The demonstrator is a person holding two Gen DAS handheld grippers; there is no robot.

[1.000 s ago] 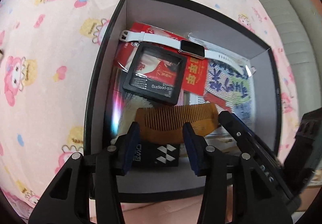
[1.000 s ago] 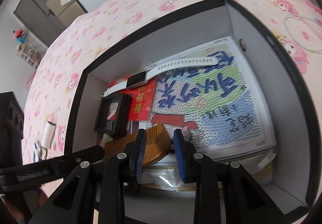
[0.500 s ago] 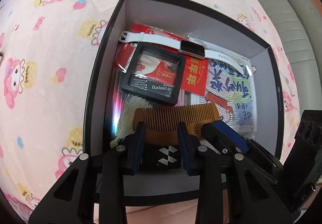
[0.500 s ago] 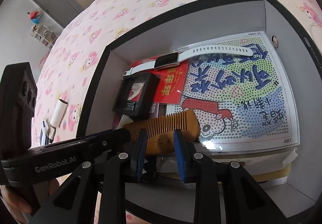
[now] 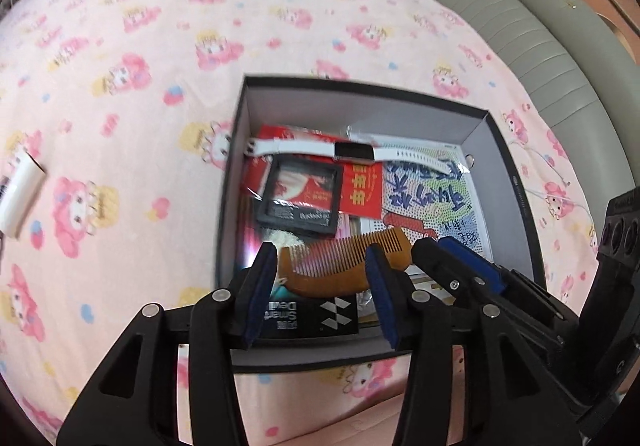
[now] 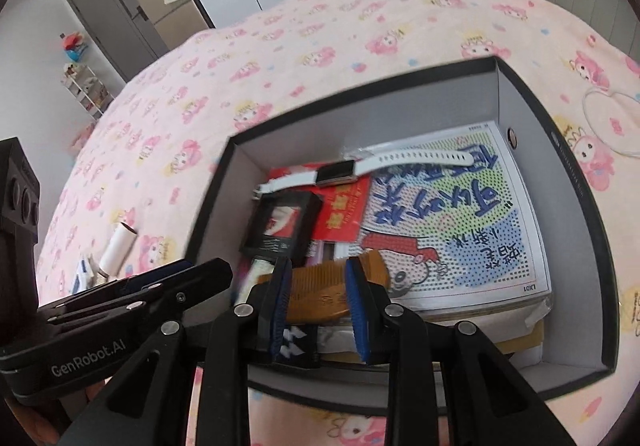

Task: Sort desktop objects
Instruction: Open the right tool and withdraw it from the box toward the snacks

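Both grippers angle steeply down over the near end of the black box [image 5: 230, 181]. Left gripper [image 5: 322, 288] jaws opening, nothing clamped; right gripper [image 6: 316, 310] half-spread, empty. Wooden comb [image 5: 344, 266] lies w/in the box below them, on other items.

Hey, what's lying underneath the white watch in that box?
Under the white watch lie a red packet and the top edge of a dotted picture sheet, inside the box. Whatever is beneath those flat items is covered.
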